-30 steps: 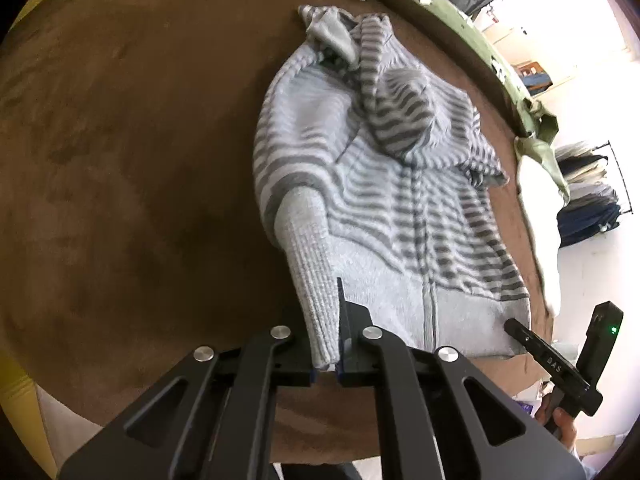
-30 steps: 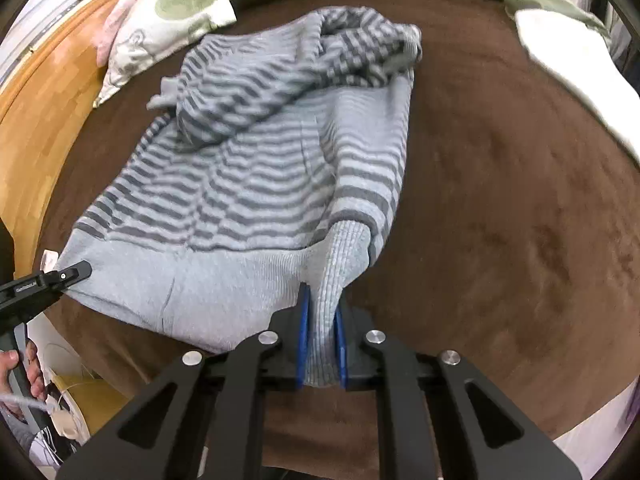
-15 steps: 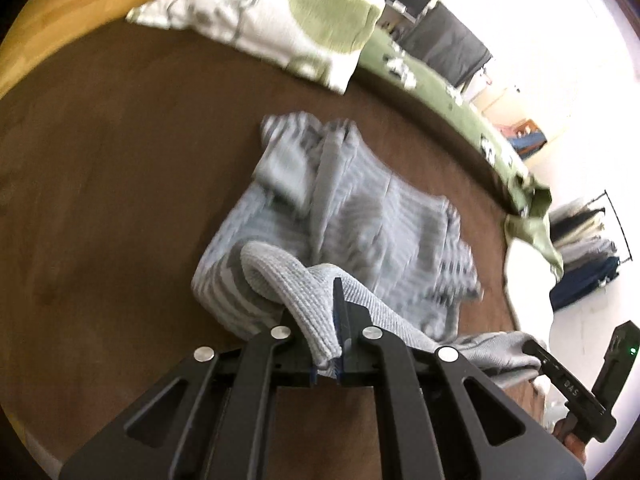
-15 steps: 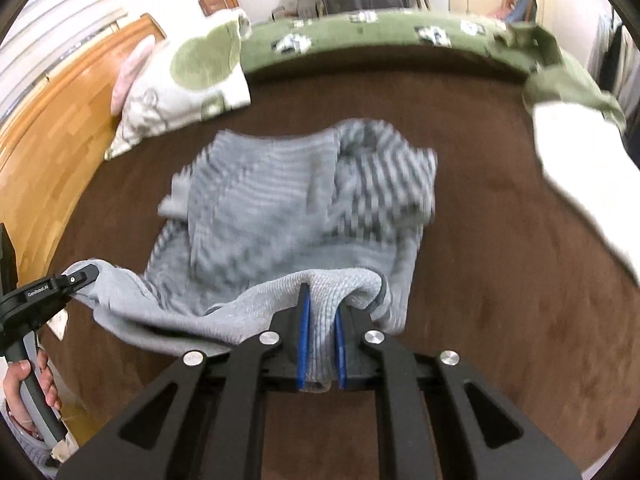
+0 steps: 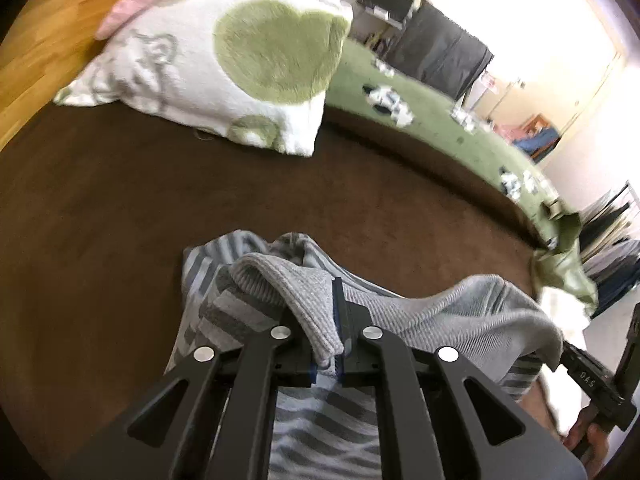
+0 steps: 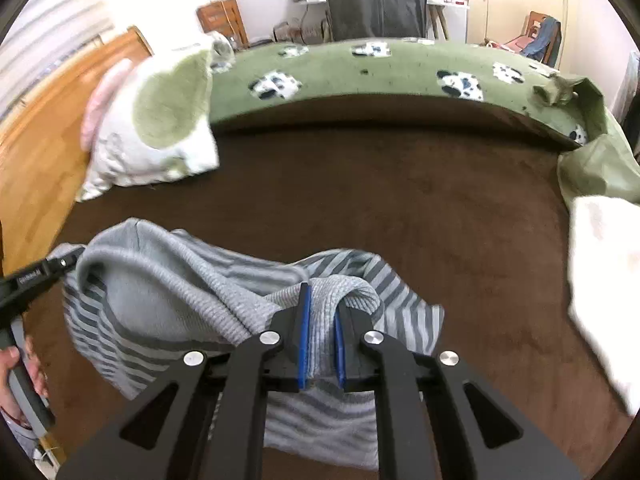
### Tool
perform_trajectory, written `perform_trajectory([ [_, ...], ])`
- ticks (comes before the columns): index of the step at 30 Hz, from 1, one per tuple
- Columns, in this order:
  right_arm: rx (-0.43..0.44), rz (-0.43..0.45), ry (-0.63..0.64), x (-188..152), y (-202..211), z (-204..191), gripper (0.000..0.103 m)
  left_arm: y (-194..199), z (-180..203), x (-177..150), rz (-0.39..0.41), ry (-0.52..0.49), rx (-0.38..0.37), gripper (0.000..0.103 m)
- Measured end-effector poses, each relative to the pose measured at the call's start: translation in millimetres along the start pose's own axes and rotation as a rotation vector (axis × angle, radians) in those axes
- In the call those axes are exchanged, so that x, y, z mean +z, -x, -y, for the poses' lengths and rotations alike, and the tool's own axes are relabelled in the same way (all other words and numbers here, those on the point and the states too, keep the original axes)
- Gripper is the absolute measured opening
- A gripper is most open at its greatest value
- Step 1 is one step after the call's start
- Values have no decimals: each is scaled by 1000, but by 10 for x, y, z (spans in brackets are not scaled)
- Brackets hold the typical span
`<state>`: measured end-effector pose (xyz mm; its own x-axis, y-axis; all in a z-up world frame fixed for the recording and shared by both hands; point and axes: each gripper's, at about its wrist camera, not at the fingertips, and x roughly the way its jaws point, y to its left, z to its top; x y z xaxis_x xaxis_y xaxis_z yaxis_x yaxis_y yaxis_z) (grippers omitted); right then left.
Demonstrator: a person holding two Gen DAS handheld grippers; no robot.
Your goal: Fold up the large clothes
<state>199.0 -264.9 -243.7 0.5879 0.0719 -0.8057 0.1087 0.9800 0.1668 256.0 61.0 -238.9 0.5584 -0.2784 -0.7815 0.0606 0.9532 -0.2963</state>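
While the striped grey sweater (image 5: 248, 312) is lying bunched on the brown bedspread (image 5: 120, 200), its ribbed hem is being pinched at two places and held up off the lower layers. In the left wrist view the hem is being clamped by the left gripper (image 5: 324, 344), with the knit folded over the left finger and hanging down between the blue pads. In the right wrist view another stretch of the same ribbed band is being gripped by the right gripper (image 6: 320, 344), the cloth being squeezed between its two blue pads (image 6: 303, 332). Between the two grips the hem is being stretched as a sagging band above the striped body of the sweater (image 6: 168, 292), which is resting on the bedspread (image 6: 440, 220) just below both grippers. Beyond the sweater, well apart from it, a white and green pillow (image 5: 224, 60) is being propped against the wooden headboard (image 5: 36, 52). Farther from the sweater, a green blanket (image 6: 360, 68) with dark and white patches is being draped along the far edge of the bedspread.
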Motion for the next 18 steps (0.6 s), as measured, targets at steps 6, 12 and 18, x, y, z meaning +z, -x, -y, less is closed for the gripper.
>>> perform_trajectory([
  [6,-64,-94,-60,62,-827,192,10,-991,-50,182,-147,-35,69,9],
  [12,-118,-140,-85,26,-1322,177,10,-1399,-96,161,-214,-85,105,13],
  [18,-148,-168,-93,-5,-1511,135,12,-1484,-19,142,-242,-216,126,15],
])
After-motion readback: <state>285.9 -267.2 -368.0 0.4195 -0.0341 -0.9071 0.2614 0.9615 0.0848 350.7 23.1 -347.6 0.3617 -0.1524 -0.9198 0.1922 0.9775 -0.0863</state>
